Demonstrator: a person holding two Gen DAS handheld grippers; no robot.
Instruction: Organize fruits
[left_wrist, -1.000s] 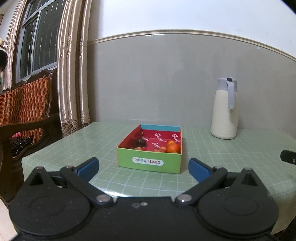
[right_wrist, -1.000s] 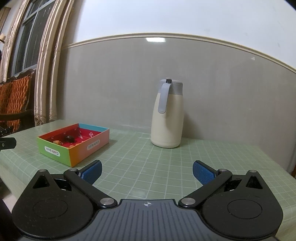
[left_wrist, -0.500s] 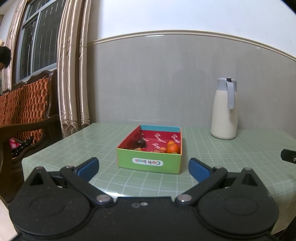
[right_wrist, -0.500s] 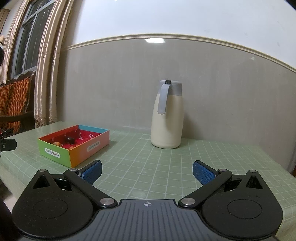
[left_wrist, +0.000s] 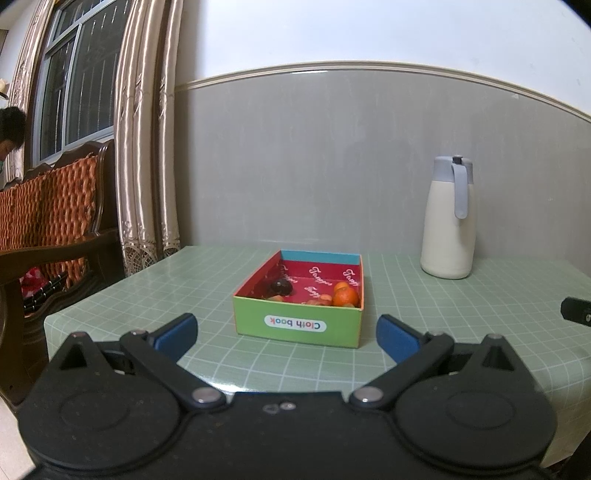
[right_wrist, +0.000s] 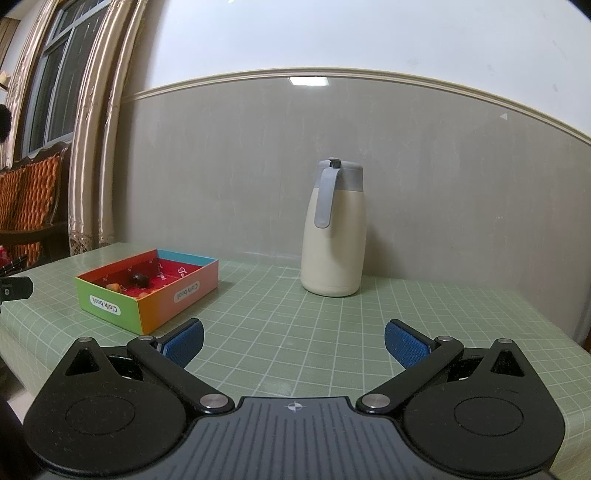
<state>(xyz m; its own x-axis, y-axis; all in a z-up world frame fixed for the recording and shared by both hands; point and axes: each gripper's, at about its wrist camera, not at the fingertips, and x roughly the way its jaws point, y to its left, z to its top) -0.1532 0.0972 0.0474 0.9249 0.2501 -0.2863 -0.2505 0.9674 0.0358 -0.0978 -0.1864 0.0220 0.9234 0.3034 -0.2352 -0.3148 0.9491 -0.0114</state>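
On the green checked tabletop (left_wrist: 192, 273) sits a bright cardboard box with a green front (left_wrist: 298, 325), and inside it lie small orange fruits (left_wrist: 345, 296) and one dark round fruit (left_wrist: 281, 285). Both the left gripper (left_wrist: 286, 334) and the right gripper (right_wrist: 293, 339) have their blue fingers (left_wrist: 176, 333) spread wide apart, holding nothing. Near the wall stands a cream jug with a grey lid (right_wrist: 334, 232), well apart from the box.

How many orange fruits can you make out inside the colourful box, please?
2 clearly: the larger orange fruit by the box's right wall, and a smaller orange fruit just behind it. A dark fruit sits left. Paler pieces along the front wall are partly hidden, so more may be there.
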